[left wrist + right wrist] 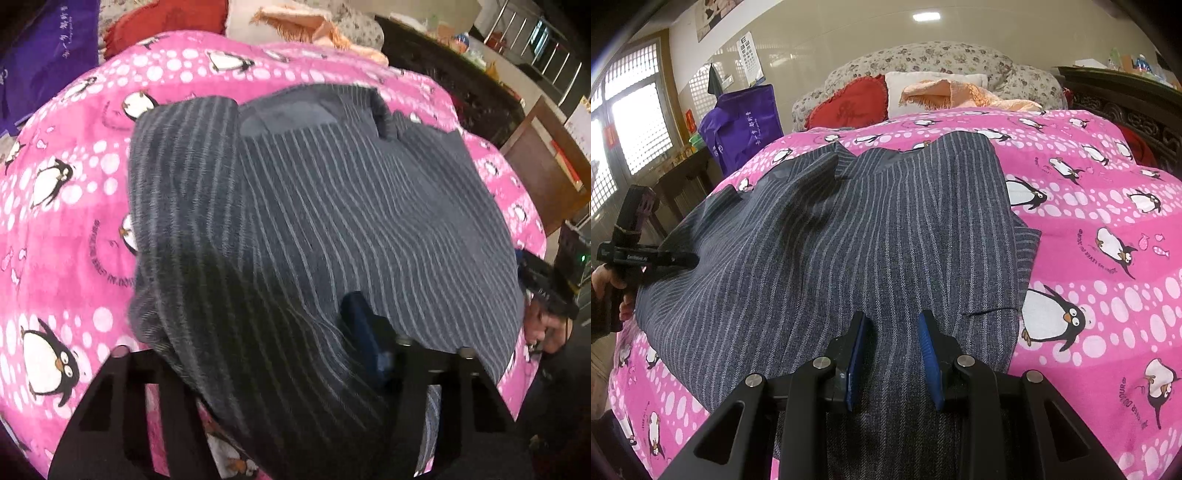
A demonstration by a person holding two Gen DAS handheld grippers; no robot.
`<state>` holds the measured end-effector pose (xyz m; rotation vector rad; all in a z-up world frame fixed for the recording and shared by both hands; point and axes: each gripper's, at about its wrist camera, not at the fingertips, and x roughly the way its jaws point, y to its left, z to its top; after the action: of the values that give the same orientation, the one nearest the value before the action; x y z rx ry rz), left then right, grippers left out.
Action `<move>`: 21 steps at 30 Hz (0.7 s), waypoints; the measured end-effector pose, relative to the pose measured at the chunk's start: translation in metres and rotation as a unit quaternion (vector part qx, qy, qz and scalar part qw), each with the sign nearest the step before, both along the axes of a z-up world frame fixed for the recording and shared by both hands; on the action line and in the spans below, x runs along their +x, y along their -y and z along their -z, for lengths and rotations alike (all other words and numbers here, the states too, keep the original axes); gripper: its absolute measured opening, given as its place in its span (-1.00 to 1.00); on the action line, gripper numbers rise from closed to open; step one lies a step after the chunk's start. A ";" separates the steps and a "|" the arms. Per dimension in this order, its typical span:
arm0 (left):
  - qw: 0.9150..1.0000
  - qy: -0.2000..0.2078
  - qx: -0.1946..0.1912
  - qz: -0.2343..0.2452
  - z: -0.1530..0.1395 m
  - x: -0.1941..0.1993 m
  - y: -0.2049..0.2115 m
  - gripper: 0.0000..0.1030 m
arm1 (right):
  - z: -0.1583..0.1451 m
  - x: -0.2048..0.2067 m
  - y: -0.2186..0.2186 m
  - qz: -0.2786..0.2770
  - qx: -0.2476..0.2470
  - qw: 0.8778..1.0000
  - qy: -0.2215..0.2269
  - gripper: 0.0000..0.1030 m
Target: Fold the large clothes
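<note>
A grey pinstriped garment [827, 236] lies spread on a pink penguin blanket [1108, 206] over a bed. My right gripper [895, 321] sits at the garment's near hem. Its blue pads [929, 354] pinch a ridge of the cloth that rises toward the camera. My left gripper [291, 306] is at the garment's other side edge. A dark fold of the garment [229, 332] drapes over its left finger and hides it; only the blue right finger [360, 332] shows. From the right wrist view, the left gripper [690, 260] touches the cloth's left edge, held by a hand [605, 288].
At the head of the bed lie a red heart pillow [849, 103], a white pillow [923, 83] and a peach fringed cloth [960, 96]. A purple bag [746, 122] stands left of the bed. Dark carved wood [1126, 107] borders the right side.
</note>
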<state>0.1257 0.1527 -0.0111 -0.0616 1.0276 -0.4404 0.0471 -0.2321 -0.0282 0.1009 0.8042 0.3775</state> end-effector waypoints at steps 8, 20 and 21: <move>0.998 0.013 -0.043 -0.034 -0.001 -0.004 -0.021 -0.46 | 0.000 0.000 -0.001 0.000 -0.003 1.000 0.001 -0.46; 0.999 0.001 -0.047 0.017 0.008 -0.009 -0.001 0.34 | -0.019 -0.007 0.000 -0.005 -0.022 1.000 -0.007 -0.47; 0.998 -0.002 -0.051 0.027 0.005 -0.011 0.000 0.21 | -0.030 -0.013 0.005 -0.003 -0.028 1.000 0.005 -0.47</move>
<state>0.1144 0.1525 -0.0158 -0.1259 1.0112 -0.5417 0.0339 -0.2368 0.0017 0.0445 0.8040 0.3613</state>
